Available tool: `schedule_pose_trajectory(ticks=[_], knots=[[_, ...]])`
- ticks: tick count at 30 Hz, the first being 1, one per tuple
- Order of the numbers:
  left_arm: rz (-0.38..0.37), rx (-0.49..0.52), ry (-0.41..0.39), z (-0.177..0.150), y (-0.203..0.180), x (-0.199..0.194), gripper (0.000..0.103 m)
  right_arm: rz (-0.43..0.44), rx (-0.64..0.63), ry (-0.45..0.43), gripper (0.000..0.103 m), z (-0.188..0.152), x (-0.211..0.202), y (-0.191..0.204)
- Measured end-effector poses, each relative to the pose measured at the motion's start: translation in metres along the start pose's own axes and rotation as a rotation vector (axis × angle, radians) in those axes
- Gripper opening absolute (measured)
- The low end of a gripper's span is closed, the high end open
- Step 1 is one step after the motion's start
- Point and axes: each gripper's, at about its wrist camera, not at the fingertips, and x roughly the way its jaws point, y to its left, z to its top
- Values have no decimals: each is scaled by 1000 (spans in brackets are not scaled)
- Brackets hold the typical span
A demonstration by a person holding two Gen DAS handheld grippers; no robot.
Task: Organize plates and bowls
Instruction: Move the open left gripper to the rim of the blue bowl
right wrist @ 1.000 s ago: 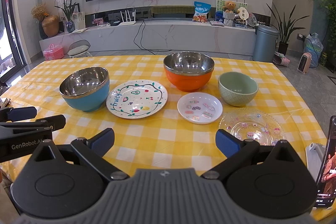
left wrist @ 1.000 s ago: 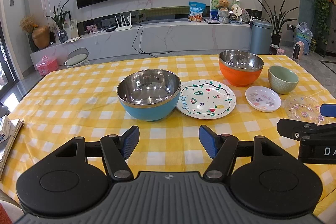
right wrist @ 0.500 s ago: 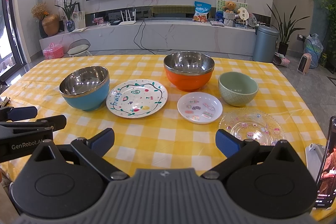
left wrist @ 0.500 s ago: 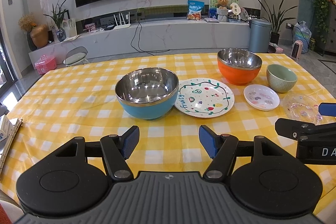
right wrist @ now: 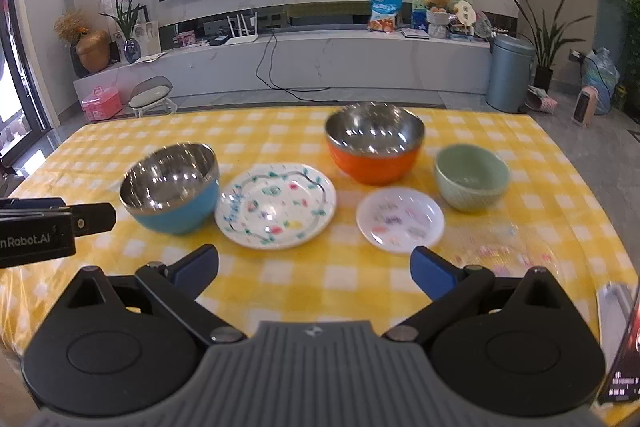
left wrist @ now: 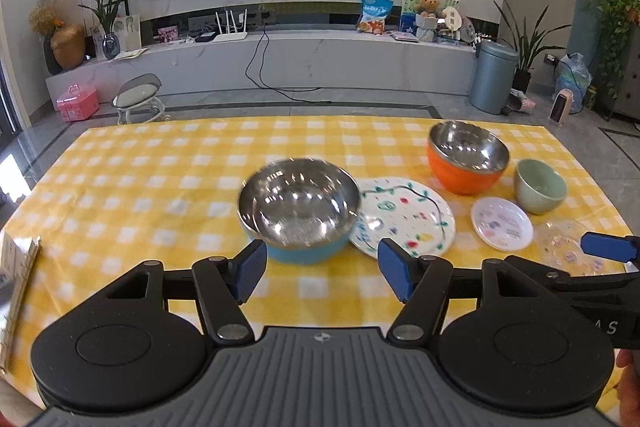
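Observation:
On the yellow checked table [left wrist: 140,187] stand a blue steel-lined bowl [left wrist: 298,211], a painted white plate [left wrist: 404,217], an orange steel-lined bowl [left wrist: 466,157], a green bowl [left wrist: 540,187], a small white dish [left wrist: 502,229] and a clear glass plate [left wrist: 568,241]. My left gripper [left wrist: 322,275] is open and empty, just in front of the blue bowl. My right gripper [right wrist: 314,271] is open and empty, in front of the painted plate [right wrist: 276,205] and the small dish [right wrist: 400,219]. The blue bowl [right wrist: 172,187], orange bowl [right wrist: 374,143] and green bowl [right wrist: 472,177] also show there.
A flat packet [left wrist: 16,267] lies at the table's left edge. A phone [right wrist: 624,355] stands at the right edge. Behind the table are a TV wall, a low cabinet, a stool [left wrist: 138,99] and a bin [left wrist: 494,77].
Both grippers have moved forward and risen toward the dishes; the left now sits close to the blue bowl. Both stay open. The dishes have not moved.

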Motion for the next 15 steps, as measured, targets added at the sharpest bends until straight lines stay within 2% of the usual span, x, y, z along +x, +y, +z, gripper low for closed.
schedule_pose_trajectory(ticks=[6, 12, 15], knots=[[-46, -5, 66, 31, 27, 25, 76, 39, 34, 24, 100, 28, 28, 21], [-27, -51, 84, 53, 56, 58, 75, 74, 28, 39, 100, 46, 60, 44], [-4, -58, 99, 58, 64, 75, 75, 86, 29, 55, 93, 54, 77, 52]])
